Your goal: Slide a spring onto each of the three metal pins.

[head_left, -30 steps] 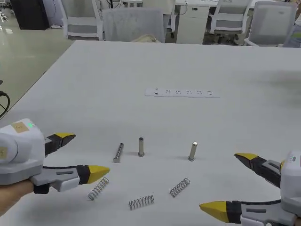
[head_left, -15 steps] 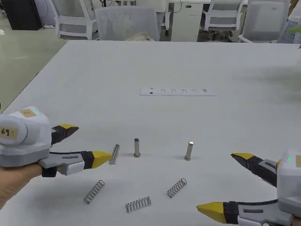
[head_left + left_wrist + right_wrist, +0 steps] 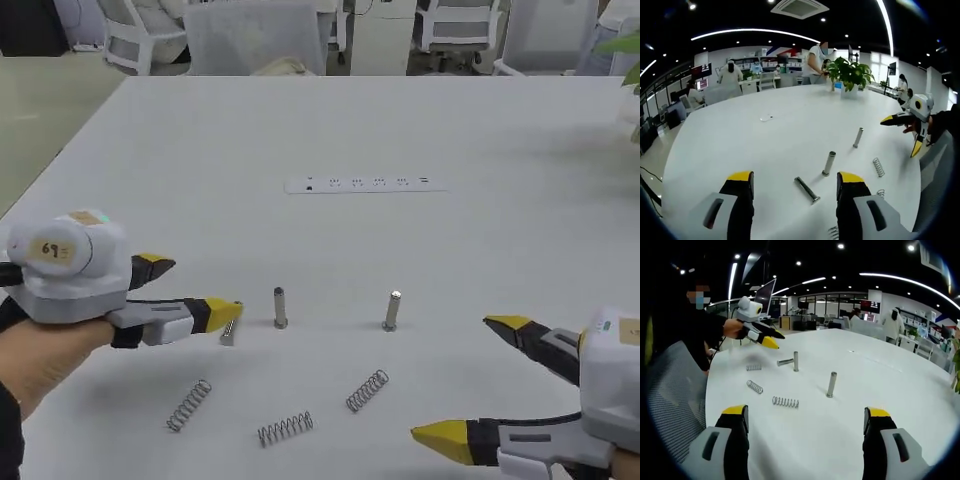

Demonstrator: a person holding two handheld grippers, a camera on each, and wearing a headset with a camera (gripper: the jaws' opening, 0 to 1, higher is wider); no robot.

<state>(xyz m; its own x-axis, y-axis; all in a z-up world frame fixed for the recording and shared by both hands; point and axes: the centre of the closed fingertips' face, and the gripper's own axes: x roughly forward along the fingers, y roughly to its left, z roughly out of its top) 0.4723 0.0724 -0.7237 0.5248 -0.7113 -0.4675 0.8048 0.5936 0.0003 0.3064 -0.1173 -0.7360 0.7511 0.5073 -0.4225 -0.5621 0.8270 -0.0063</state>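
Mid-frame, two upright pins [image 3: 280,307] [image 3: 391,310] stand on the bench [image 3: 400,120]. A third pin [image 3: 228,333] lies flat by the left gripper [image 3: 198,286], at lower left. Three springs [image 3: 188,404] [image 3: 285,428] [image 3: 367,390] lie below. The right gripper [image 3: 460,378] is at lower right. Both grippers' fingers are spread wide, holding nothing.

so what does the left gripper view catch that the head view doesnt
Left gripper view: people standing beyond the table, ceiling lights, and the lying pin framed between its own open jaws.
Head view: the left gripper seen from outside with the hand holding it, chairs at the far edge, and all three springs laid out whole.
Both: the white table, the two upright pins, the lying pin, and the open right gripper.
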